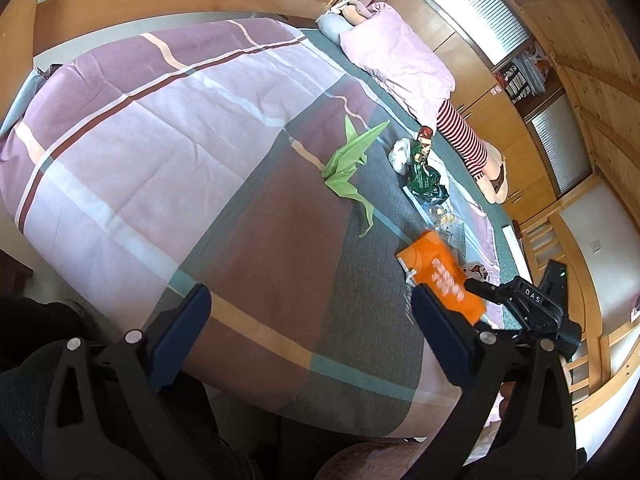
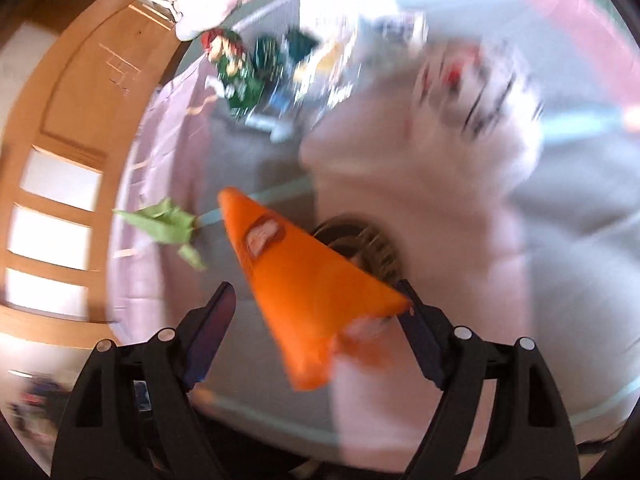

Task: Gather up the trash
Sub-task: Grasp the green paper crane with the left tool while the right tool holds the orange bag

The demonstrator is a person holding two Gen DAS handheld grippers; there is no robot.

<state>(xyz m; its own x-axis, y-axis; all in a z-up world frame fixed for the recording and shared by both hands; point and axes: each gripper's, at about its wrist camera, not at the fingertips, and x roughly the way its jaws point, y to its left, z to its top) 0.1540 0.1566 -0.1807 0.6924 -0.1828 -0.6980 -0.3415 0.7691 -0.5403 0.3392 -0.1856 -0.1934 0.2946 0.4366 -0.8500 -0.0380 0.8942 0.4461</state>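
An orange snack wrapper [image 2: 308,296] hangs between the wide-apart fingers of my right gripper [image 2: 316,304], touching only the right pad [image 2: 420,340]; the view is motion-blurred. In the left wrist view the same wrapper [image 1: 444,276] shows at the tip of the right gripper [image 1: 480,288], above the bed. My left gripper [image 1: 308,312] is open and empty over the plaid quilt [image 1: 180,140]. More trash lies on the bed: a green folded paper [image 1: 348,164], a dark green wrapper [image 1: 424,176], a white crumpled tissue [image 1: 400,156] and clear packets [image 1: 444,220].
A pink blanket [image 1: 400,60] and a doll with striped legs [image 1: 464,136] lie at the bed's far side. Wooden cabinets [image 1: 500,120] and a wooden bed frame [image 1: 160,4] surround the bed. A round dark opening [image 2: 360,244] shows behind the wrapper.
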